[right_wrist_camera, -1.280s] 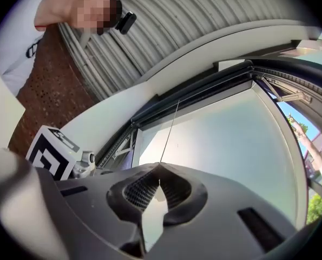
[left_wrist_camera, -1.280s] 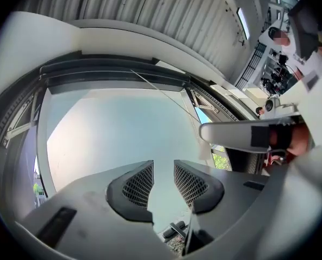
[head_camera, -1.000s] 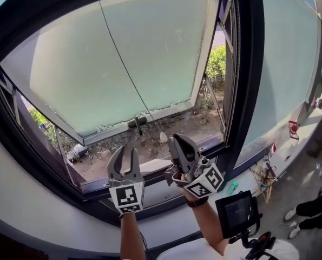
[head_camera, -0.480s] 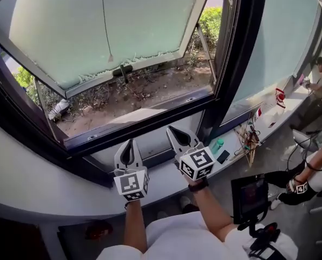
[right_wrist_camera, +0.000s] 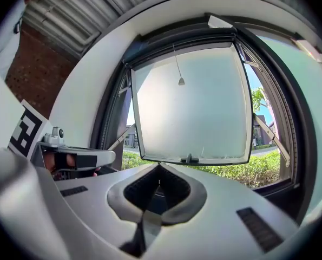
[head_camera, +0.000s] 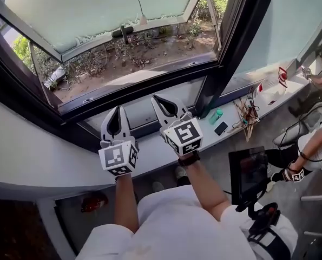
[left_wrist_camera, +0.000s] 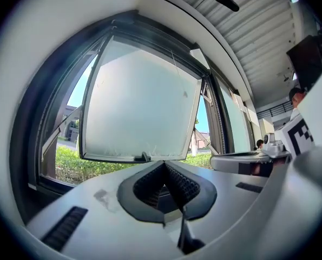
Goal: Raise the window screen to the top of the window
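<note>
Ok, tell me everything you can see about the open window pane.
The window pane is frosted, pale green glass in a slim frame. Hinged at the top, it is swung outward at the bottom, propped by a metal stay at the side. A small dark handle sits midway on its lower rail. A thin cord hangs in front. The left gripper and right gripper sit below, clear of it.

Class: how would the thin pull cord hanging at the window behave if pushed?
Probably floppy: the pull cord is a thin line hanging freely before the frosted pane. Likely light and apt to swing, with only a small knob at its end.
</note>
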`<act>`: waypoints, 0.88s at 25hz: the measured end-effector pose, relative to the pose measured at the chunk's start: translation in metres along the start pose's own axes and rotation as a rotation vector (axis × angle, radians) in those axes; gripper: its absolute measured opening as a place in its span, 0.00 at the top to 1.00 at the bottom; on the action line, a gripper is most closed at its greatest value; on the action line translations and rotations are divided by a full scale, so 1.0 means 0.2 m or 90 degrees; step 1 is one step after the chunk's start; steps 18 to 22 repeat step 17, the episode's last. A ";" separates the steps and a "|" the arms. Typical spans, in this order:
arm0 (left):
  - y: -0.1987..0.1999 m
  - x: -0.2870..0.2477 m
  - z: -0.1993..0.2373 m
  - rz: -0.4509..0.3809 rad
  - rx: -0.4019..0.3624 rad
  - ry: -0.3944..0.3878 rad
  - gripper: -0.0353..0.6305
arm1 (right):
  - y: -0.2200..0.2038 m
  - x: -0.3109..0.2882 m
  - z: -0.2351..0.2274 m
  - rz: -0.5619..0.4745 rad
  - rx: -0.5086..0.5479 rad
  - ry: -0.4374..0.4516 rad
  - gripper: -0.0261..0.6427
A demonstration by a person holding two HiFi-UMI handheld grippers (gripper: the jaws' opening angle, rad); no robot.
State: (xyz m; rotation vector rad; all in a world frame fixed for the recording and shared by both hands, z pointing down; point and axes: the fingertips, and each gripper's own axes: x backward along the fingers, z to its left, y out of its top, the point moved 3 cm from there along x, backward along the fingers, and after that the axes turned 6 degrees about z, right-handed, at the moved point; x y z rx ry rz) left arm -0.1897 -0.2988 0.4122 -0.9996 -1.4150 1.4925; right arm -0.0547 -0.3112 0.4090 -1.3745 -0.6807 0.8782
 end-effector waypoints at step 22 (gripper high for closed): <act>-0.03 -0.20 0.01 0.033 -0.052 0.024 0.94 | 0.01 -0.18 -0.13 0.000 -0.020 0.022 0.96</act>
